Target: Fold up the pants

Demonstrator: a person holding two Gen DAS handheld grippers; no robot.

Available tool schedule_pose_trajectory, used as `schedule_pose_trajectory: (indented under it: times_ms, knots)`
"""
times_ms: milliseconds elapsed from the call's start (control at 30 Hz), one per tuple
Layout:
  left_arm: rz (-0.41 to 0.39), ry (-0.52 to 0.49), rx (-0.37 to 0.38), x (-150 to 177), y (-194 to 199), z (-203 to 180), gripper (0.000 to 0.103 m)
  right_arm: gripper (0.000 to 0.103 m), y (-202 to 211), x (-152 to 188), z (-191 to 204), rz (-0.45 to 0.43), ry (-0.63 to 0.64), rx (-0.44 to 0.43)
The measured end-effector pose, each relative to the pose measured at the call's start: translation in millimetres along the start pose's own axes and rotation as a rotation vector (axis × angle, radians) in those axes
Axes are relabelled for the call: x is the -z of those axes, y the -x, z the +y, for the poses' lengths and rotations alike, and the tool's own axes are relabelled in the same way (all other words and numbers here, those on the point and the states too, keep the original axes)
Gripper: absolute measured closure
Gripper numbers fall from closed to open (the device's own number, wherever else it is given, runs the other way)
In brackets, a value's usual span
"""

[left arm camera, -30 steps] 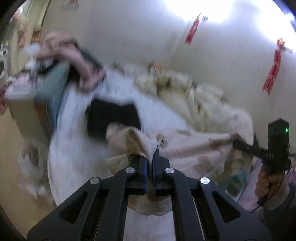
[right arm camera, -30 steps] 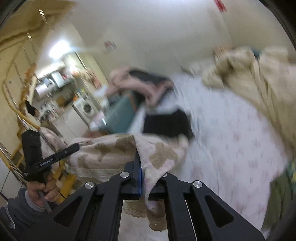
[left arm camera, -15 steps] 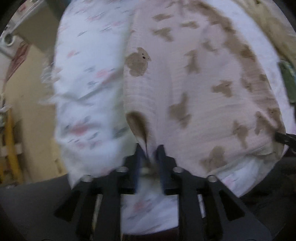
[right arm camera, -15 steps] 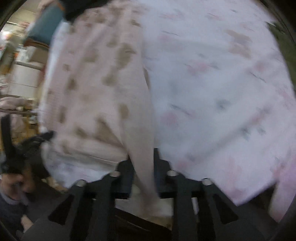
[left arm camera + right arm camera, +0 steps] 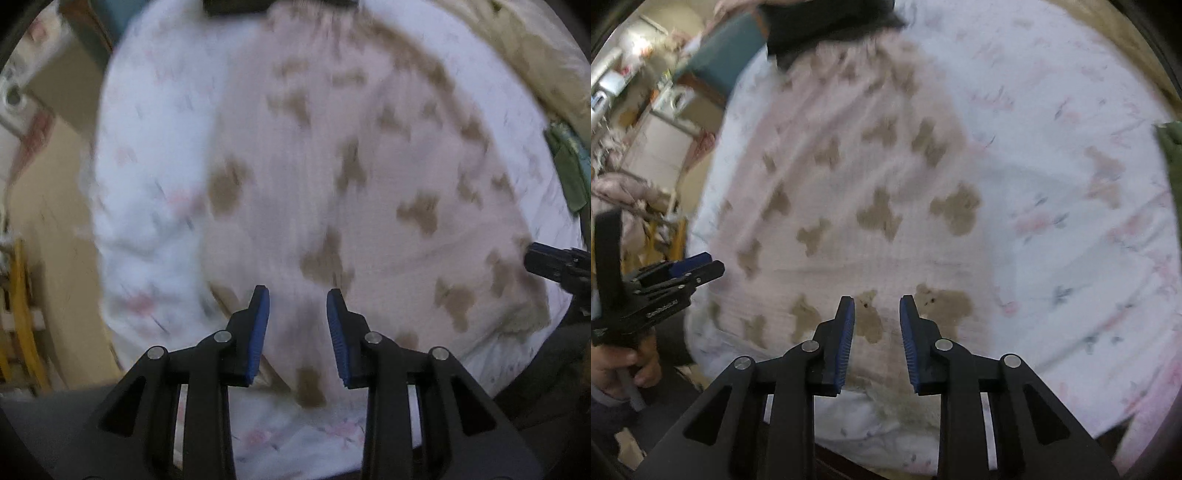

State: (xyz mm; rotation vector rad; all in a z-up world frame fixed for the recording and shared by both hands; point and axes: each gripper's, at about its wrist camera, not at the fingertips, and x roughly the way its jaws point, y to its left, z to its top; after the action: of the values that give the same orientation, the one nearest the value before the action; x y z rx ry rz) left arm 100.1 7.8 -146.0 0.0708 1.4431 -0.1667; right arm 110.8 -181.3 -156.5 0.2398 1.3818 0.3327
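Both hand-held grippers stand with jaws apart and hold nothing: the left hand-held gripper (image 5: 298, 332) and the right hand-held gripper (image 5: 877, 339) hover just over the near edge of the bed (image 5: 1071, 184), side by side. The pants (image 5: 849, 206), pale pink with brown bear shapes, lie spread flat on the flowered sheet, running lengthwise from the near edge toward the far edge, where their far end touches or slightly overlaps a dark garment (image 5: 827, 26). They sit toward the left side of the bed, with bare sheet to their right. In the left wrist view the fabric (image 5: 351, 184) fills most of the frame, blurred by motion, so fine creases cannot be judged.

The step in hand appears to be the laying-out: the pants are on the bed and released, and no fold is clearly made across their length yet. The next move likely calls for each hand-held gripper to pinch a corner of the near end, lift it together, and carry it toward the far end, keeping the cloth taut so the layers land square.
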Motion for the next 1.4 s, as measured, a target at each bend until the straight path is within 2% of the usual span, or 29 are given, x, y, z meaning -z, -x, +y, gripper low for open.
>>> schedule_pose_trajectory:
  times_ms: [33,133,267,367,467,533,600,633,667,733,900,1000,1100,1167,1333,1400]
  knots:
    - [0.052,-0.031,0.000,7,-12,-2,0.075,0.077,-13,4,-2,0.029,-0.003,0.021]
    - [0.101,-0.097,-0.061,23,-26,-2,0.075,0.080,-41,21,-9,0.156,-0.009,0.075]
    - [0.116,-0.098,-0.066,27,-17,3,0.074,0.080,-34,35,-17,0.176,-0.002,0.111]
    - [0.100,-0.047,-0.036,29,-2,14,0.074,0.074,-15,36,-21,0.132,-0.020,0.085]
    - [0.051,0.013,0.003,15,18,22,0.073,0.074,11,24,-25,0.026,-0.076,-0.040]
    - [-0.004,0.019,-0.007,0,31,23,0.067,0.074,22,10,-24,-0.028,-0.068,-0.058]
    - [-0.044,0.018,-0.019,-13,39,24,0.057,0.074,30,-5,-23,-0.063,-0.049,-0.062]
    - [-0.059,0.028,-0.017,-21,42,26,0.057,0.073,34,-10,-25,-0.075,-0.055,-0.074]
    - [-0.065,0.035,-0.012,-27,44,27,0.056,0.071,34,-14,-24,-0.082,-0.063,-0.081]
    - [-0.074,0.057,-0.004,-39,44,28,0.056,0.055,34,-21,-30,-0.102,-0.095,-0.101]
    - [-0.129,0.088,-0.004,-65,54,31,0.031,0.048,31,-39,-35,-0.116,-0.141,-0.127]
    - [-0.155,0.093,-0.001,-94,56,33,0.030,0.043,26,-57,-31,-0.131,-0.141,-0.126]
    - [-0.158,0.110,0.011,-125,55,40,0.030,0.042,26,-79,-39,-0.126,-0.151,-0.116]
    - [-0.193,0.096,0.015,-154,56,42,0.030,0.042,27,-101,-42,-0.138,-0.140,-0.116]
    - [-0.302,-0.015,0.019,-235,42,42,0.030,0.040,26,-177,-55,-0.186,-0.109,-0.173]
    - [-0.317,-0.058,0.037,-268,27,43,0.030,0.040,21,-213,-60,-0.204,-0.080,-0.163]
